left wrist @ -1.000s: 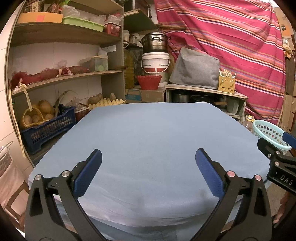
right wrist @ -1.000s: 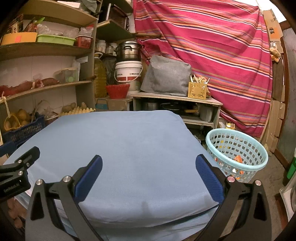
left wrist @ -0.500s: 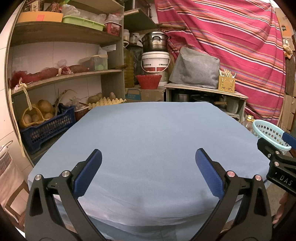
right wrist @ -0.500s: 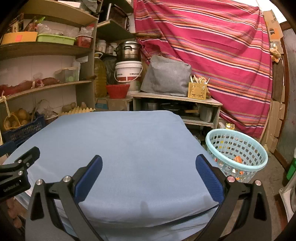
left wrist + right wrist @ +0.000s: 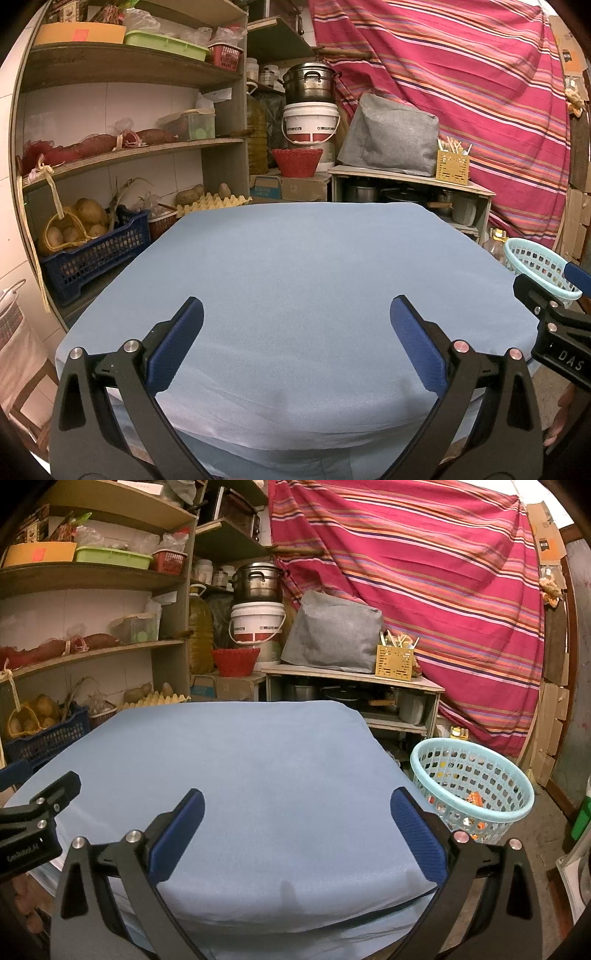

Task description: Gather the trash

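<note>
Trash is sitting, as far as we can see, only inside the pale turquoise laundry-style basket (image 5: 476, 794) on the floor just beside the right edge of the desk (image 5: 258, 775); through its perforated wall we are making out an orange wrapper (image 5: 474, 797) and a few other small scraps, too small to name. We are seeing the blue cloth over the desk lying smooth, with nothing resting on it in either wrist view, so we are judging that the collecting is largely finished or that any remaining pieces are lying out of sight. We are holding the left hand-held gripper (image 5: 295, 332) over the near edge of the desk with its blue pads spread wide apart and nothing between them, and the right hand-held gripper (image 5: 295, 812) is hovering the same way, jaws parted and empty, angled a little toward the basket's side. Holding both at the near edge and level with the cloth is giving each camera a full sweep of the surface, which suits a check for leftovers. The basket is standing low and close to the desk corner, likely so that a piece can be carried off the edge and dropped in with a short reach from the right. Behind the desk, the shelves with potatoes in a dark blue crate (image 5: 92, 251) and the striped red curtain (image 5: 424, 572) are standing well apart from our work.
</note>
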Motion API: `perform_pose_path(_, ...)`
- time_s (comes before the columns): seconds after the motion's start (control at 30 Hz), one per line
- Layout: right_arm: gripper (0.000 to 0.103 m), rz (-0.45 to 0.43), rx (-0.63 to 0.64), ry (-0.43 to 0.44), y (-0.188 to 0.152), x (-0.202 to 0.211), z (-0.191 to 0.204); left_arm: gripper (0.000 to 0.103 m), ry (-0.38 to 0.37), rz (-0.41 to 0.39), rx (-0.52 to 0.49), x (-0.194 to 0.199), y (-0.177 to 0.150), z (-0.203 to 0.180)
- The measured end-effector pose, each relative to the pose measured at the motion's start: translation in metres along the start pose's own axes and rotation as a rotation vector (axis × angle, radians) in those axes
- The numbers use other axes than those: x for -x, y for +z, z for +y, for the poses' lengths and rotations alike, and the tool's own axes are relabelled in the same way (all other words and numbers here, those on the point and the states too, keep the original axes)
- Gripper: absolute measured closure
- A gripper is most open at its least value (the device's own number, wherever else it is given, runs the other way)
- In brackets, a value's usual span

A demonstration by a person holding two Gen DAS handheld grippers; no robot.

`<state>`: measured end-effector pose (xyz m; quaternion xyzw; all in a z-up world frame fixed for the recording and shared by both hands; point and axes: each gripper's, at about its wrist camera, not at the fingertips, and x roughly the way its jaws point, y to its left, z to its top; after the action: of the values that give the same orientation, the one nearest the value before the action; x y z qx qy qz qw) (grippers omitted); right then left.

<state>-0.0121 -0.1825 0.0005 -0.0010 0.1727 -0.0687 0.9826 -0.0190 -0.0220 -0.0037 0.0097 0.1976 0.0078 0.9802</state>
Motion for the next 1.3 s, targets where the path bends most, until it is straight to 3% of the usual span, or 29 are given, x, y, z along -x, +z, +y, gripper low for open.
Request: perform_pose_path(1.3, 0.005, 0.000, 0.009, 0.001, -0.0006, 0.0003, -0.0053, 0.005, 0.004, 0.002, -0.001, 0.0012, -0.0031, -0.0033)
